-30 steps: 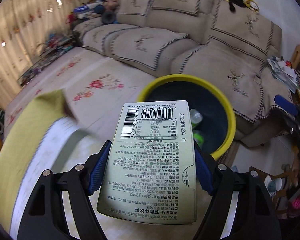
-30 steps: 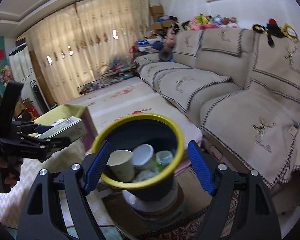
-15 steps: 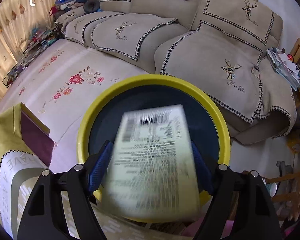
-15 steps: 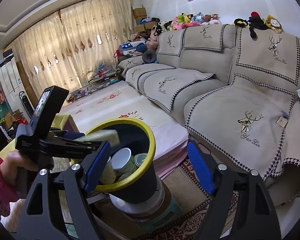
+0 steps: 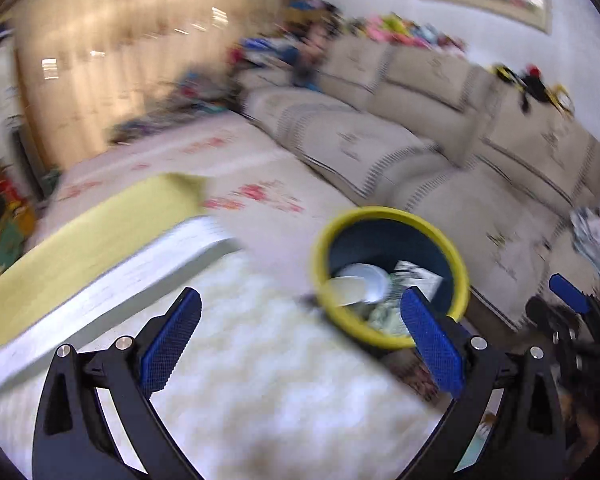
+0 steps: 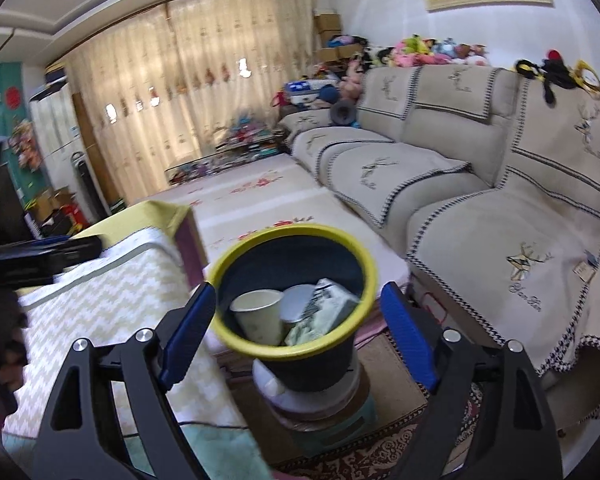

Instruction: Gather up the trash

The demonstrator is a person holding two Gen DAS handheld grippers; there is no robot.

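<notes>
Carton point(image 6: 324, 308) lies inside the bin point(image 6: 236, 340) beside a cup point(image 6: 258, 314); left gripper point(image 5: 300, 334) and right gripper point(image 6: 296, 328) jaws opening, both empty

The bin point(image 6: 292, 264) is dark navy with a bright yellow rim. The table cloth point(image 6: 112, 300) has a pale green-and-white zigzag, the sofa covers point(image 6: 480, 216) are beige with houndstooth trim, and the gripper pads point(image 6: 188, 332) are blue.

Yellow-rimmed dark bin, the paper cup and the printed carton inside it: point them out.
Yellow-rimmed dark bin point(image 6: 260, 350): right wrist view, near rim.
Paper cup point(image 6: 260, 314): right wrist view, side wall.
Printed carton point(image 6: 326, 300): right wrist view, upper face.
</notes>
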